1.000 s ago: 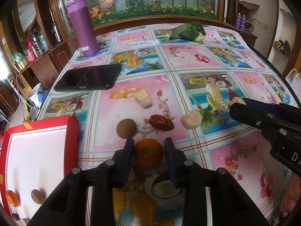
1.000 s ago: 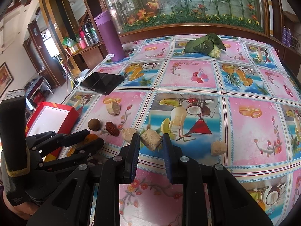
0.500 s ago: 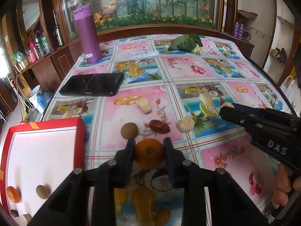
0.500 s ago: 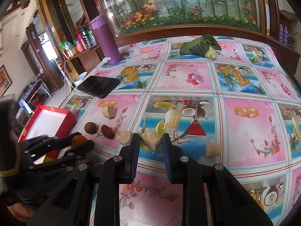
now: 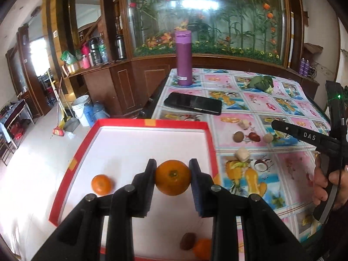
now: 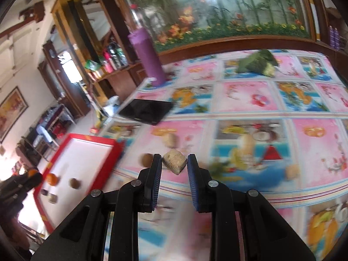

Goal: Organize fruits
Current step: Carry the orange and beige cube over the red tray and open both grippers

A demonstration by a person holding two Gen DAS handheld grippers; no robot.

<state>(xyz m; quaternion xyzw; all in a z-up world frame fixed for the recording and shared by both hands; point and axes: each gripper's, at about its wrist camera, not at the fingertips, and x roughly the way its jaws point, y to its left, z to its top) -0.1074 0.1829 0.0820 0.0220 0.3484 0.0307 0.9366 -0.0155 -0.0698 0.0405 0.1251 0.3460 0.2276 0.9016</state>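
My left gripper [image 5: 173, 176] is shut on an orange [image 5: 173, 177] and holds it above the white floor of the red-rimmed tray [image 5: 152, 122]. In the tray lie a smaller orange [image 5: 102, 184], a brown round fruit [image 5: 188, 241] and another orange piece [image 5: 202, 248]. My right gripper [image 6: 175, 165] is shut on a beige cube-shaped piece [image 6: 175, 162], lifted over the fruit-print tablecloth. On the cloth right of the tray lie a brown ball [image 5: 238, 136], a red date [image 5: 254, 136] and pale lumps [image 5: 242, 154]. The right gripper's black body [image 5: 304, 135] shows at the right of the left wrist view.
A black phone [image 5: 193, 103] lies beyond the tray, a purple flask [image 5: 183, 58] stands at the table's far edge, and a leafy green vegetable [image 5: 261, 82] sits at the back right. The tray [image 6: 87, 141] overhangs the table's left edge. A hand [image 5: 326, 180] grips the right tool.
My left gripper lifted the orange off the cloth and swung it left over the tray. My right gripper raised the beige cube off the table and shifted slightly; its view is now blurred.
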